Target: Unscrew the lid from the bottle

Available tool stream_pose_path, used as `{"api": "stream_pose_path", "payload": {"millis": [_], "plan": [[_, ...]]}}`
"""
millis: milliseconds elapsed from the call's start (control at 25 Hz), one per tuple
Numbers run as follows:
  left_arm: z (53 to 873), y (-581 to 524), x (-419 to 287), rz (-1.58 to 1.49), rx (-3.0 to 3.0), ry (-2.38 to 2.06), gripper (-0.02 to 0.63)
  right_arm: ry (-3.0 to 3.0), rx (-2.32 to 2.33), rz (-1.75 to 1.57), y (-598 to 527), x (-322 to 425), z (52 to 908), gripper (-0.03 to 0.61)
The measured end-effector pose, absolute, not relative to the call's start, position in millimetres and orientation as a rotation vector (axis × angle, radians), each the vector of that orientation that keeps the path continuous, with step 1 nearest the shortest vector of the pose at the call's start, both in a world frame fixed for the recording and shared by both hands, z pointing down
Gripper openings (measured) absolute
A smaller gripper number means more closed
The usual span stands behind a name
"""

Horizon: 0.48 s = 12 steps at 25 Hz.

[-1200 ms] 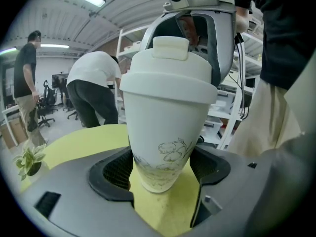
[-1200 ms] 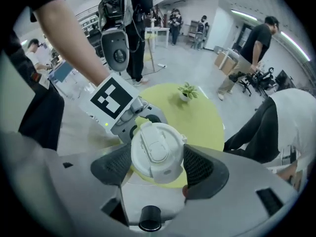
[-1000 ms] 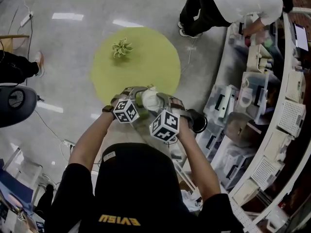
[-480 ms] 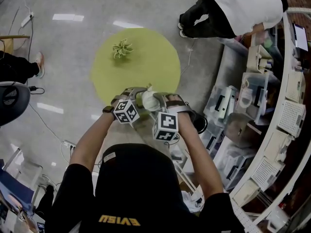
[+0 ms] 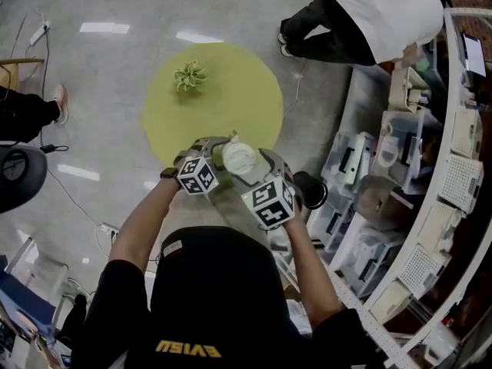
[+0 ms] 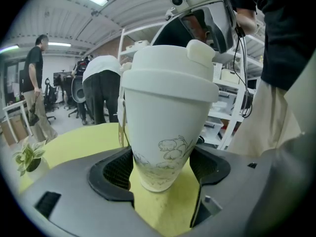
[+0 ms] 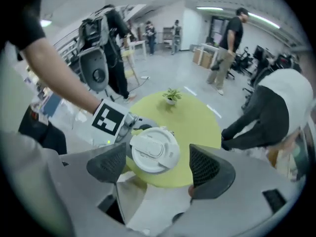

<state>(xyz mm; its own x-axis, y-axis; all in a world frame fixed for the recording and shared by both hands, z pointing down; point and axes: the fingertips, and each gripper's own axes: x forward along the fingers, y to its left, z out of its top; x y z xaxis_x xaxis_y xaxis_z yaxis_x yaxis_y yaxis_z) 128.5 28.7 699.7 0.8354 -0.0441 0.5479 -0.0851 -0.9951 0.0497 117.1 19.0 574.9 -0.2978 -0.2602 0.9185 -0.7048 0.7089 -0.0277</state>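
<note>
A white tapered bottle (image 6: 165, 127) with a faint flower drawing stands upright in my left gripper (image 6: 160, 174), whose pads press on its lower part. Its white flip-spout lid (image 6: 168, 78) sits on top. From the head view the lid (image 5: 238, 158) shows between both marker cubes, above the table's near edge. My right gripper (image 7: 158, 163) hangs over the lid (image 7: 154, 149), pointing steeply down. Its jaws have just been opening. The lid lies between them, with a clear gap at the right pad (image 7: 205, 167).
A round yellow-green table (image 5: 211, 98) carries a small potted plant (image 5: 188, 75). A person in white (image 5: 377, 14) bends over curved shelves of bins (image 5: 430, 175) at the right. An office chair (image 5: 19, 167) and floor cables (image 5: 84, 206) lie to the left.
My right gripper has rolled about its own line and lifted slightly, and its jaws stand wider off the lid. The left gripper and the bottle have stayed put.
</note>
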Motion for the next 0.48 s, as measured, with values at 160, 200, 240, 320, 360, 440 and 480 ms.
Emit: {"api": "stream_pose_path", "payload": {"millis": [160, 200, 240, 320, 360, 440, 480], "plan": [[700.2, 29.1, 128.6, 0.877, 2.938, -0.099, 0.371, -1.8, 1.091, 0.833, 15.9, 120.5, 576.5, 0.453], [700.3, 28.8, 128.5, 0.877, 2.938, -0.1, 0.371, -1.777, 1.15, 0.868, 15.1, 120.4, 577.9, 0.453], [700.5, 28.4, 128.5, 0.876, 2.938, -0.101, 0.371, -1.752, 1.19, 0.872, 14.3, 120.4, 580.2, 0.453], [701.0, 27.9, 128.7, 0.875, 2.937, -0.103, 0.371, -1.708, 1.213, 0.82, 13.0, 120.3, 586.7, 0.452], [701.1, 27.8, 128.9, 0.875, 2.937, -0.103, 0.37, -1.693, 1.206, 0.795, 12.5, 119.9, 590.0, 0.451], [701.0, 28.1, 129.2, 0.876, 2.936, -0.103, 0.37, -1.687, 1.178, 0.79, 12.4, 118.0, 594.6, 0.425], [701.1, 28.4, 129.2, 0.877, 2.935, -0.104, 0.37, -1.694, 1.162, 0.803, 12.6, 116.5, 595.6, 0.407]]}}
